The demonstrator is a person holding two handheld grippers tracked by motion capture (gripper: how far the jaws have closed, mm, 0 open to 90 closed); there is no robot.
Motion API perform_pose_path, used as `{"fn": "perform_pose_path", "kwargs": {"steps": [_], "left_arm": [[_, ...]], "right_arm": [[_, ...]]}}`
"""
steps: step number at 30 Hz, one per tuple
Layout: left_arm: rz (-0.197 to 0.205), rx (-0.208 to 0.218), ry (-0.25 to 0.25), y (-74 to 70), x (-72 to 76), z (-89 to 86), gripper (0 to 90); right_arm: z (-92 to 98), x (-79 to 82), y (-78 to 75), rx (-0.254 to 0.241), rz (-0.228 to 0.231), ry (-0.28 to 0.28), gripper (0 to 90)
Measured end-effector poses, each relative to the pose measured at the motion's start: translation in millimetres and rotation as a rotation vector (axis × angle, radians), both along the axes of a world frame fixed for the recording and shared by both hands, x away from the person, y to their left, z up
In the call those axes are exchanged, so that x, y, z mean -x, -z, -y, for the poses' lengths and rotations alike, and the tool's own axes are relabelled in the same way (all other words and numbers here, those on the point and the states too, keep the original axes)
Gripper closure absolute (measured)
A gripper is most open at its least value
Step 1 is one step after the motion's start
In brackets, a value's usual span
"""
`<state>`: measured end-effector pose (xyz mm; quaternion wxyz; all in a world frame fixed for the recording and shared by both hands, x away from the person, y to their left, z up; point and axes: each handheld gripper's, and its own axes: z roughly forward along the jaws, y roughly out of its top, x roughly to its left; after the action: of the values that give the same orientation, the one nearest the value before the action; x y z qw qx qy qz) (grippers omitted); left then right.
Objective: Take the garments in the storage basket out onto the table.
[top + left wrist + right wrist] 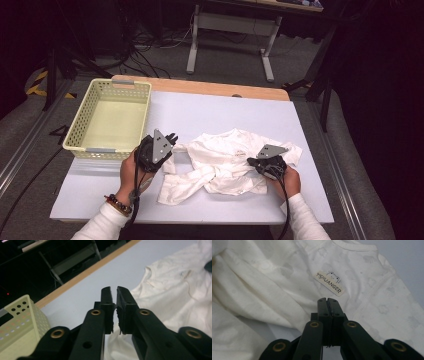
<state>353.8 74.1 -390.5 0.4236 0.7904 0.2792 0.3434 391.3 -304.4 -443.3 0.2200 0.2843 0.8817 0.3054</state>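
Crumpled white garment (231, 162) spread across the near middle of the pale worktop (210, 112), long axis running side to side in the high view, neckline (354, 246) turned toward the far edge, one sleeve (182, 182) trailing down toward the near-left corner. Woven label (329, 283) with a small frog mark stitched on the chest, seen close in the right gripper view. Right gripper (261, 162) resting at the garment's right side, pointed leftward over the cloth, jaws pressed flat together; whether any fabric is pinched between them cannot be told. Left gripper (172, 137) held at the garment's left edge, just off the shoulder, jaws all but closed with a thin slit between them and nothing in it, aimed over bare worktop toward the far wooden edge. Pale yellow perforated basket (90, 112) standing at the far-left corner, near the left gripper, well apart from the right.
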Motion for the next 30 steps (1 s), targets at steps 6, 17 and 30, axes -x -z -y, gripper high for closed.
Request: {"fn": "perform_pose_path", "kwargs": {"steps": [6, 17, 30], "left_arm": [[-0.104, -0.059, 0.013, 26.7, 5.9, -1.5, 55.2], [-0.258, -0.090, -0.014, 64.0, -19.5, 9.1, 41.9], [-0.246, -0.185, -0.085, 62.7, -16.7, -8.6, 82.4]], "right_arm": [[9.0, 3.5, -0.3, 0.003, 0.010, 0.030, 90.0], [24.5, 5.3, -5.3, -0.011, 0.039, 0.098, 90.0], [26.9, 11.4, -11.3, -0.020, 0.067, 0.108, 90.0]]}}
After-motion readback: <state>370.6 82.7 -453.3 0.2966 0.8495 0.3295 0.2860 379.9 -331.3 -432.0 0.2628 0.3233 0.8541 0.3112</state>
